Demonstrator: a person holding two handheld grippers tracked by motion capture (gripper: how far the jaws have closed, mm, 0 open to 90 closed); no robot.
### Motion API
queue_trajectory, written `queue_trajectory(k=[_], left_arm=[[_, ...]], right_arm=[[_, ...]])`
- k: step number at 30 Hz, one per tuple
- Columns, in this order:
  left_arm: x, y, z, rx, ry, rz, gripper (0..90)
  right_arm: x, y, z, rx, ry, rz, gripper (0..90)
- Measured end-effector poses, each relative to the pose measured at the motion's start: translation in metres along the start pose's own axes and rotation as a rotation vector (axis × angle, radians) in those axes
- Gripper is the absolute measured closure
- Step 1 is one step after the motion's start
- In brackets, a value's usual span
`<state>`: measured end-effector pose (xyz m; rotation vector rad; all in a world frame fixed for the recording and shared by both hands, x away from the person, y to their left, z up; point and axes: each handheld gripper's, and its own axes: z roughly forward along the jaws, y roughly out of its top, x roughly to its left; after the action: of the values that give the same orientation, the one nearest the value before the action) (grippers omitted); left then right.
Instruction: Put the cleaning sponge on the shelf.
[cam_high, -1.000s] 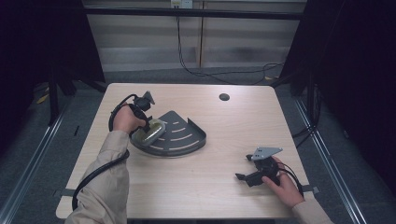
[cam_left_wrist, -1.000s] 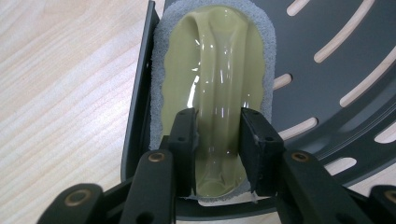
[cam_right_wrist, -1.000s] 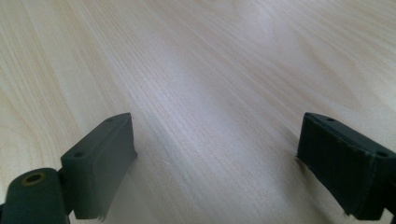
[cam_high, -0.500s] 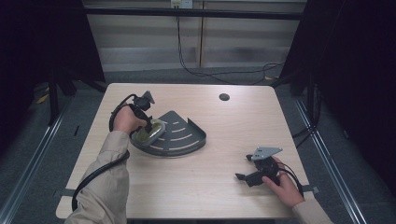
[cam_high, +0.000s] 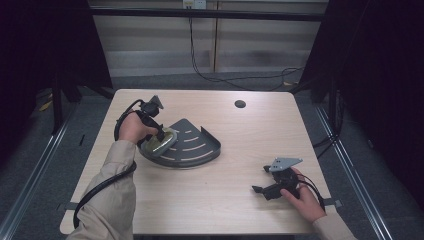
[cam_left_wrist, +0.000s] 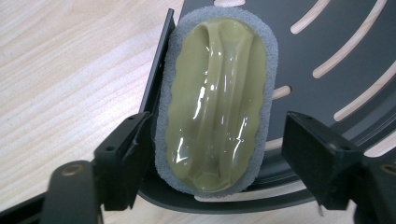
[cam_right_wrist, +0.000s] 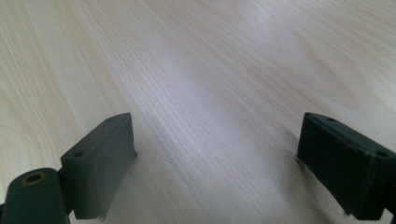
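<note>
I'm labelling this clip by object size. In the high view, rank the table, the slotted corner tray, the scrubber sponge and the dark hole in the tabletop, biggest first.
1. table
2. slotted corner tray
3. scrubber sponge
4. dark hole

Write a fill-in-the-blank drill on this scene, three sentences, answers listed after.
1. The yellow-green scrubber lies on the dark slotted ____.
2. The left gripper has its jaws ____, one on each side of the scrubber.
3. The right gripper has nothing but the bare ____ between its jaws.

Answers: rack; open; table
</note>
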<state>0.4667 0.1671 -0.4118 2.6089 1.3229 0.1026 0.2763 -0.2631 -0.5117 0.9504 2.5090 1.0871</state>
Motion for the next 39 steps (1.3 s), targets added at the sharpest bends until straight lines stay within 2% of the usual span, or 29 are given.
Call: queue_trajectory(k=[8, 21, 24, 33, 39], left_arm=[[-0.001, -0.003, -0.003, -0.016, -0.013, -0.016, 21.2], [-0.005, -0.008, -0.007, -0.032, -0.043, -0.005, 21.0], [-0.006, -0.011, -0.010, -0.044, -0.045, -0.017, 21.0], [-0.004, -0.025, -0.021, -0.065, -0.055, -0.005, 21.0], [0.001, -0.037, -0.027, -0.072, -0.063, -0.016, 21.0]], right_arm=[[0.000, 0.000, 0.000, 0.000, 0.000, 0.000, 10.6], [0.000, 0.000, 0.000, -0.001, 0.000, -0.002, 10.6], [0.000, 0.000, 0.000, 0.000, 0.000, -0.002, 10.6], [0.000, 0.000, 0.000, 0.000, 0.000, -0.002, 10.6], [0.000, 0.000, 0.000, 0.000, 0.000, -0.001, 10.6]])
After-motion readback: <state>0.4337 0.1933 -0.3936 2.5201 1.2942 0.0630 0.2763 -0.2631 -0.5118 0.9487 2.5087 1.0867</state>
